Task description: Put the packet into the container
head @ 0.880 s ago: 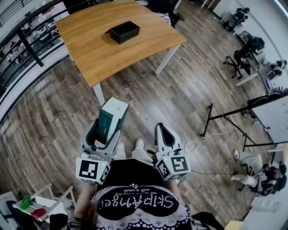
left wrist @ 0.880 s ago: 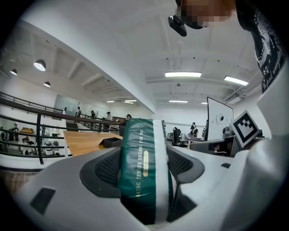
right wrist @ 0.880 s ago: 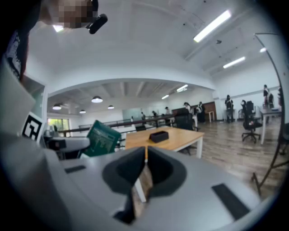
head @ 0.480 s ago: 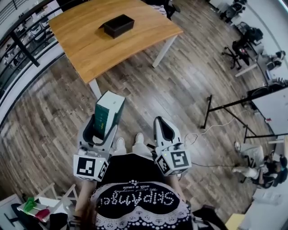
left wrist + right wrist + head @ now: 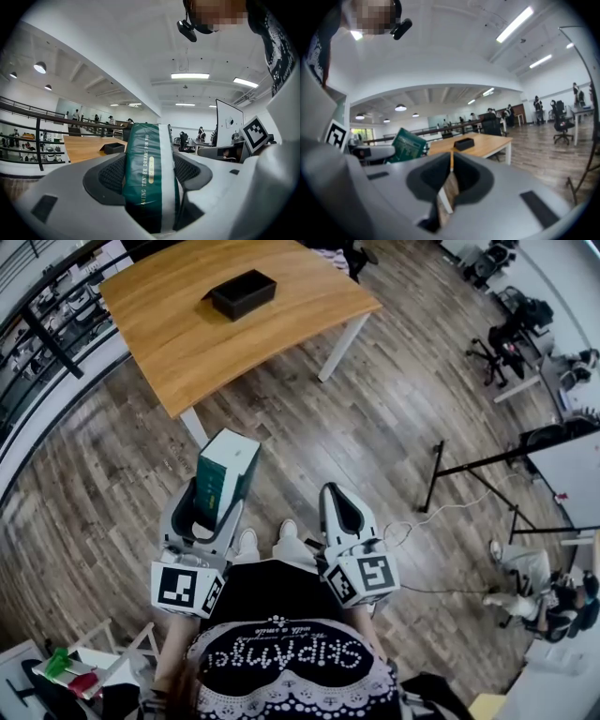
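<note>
Head view shows the left gripper (image 5: 208,509) squeezing the green packet (image 5: 228,465), jaws wide, over the floor (image 5: 375,418). The right gripper (image 5: 342,509) is closed and empty. The container (image 5: 242,292) sits near the table's (image 5: 178,348) far edge.

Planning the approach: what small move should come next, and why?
Probably step toward the table: the left tongs clamp the green packet, but the black container sits on it well ahead, seemingly beyond reach.
</note>
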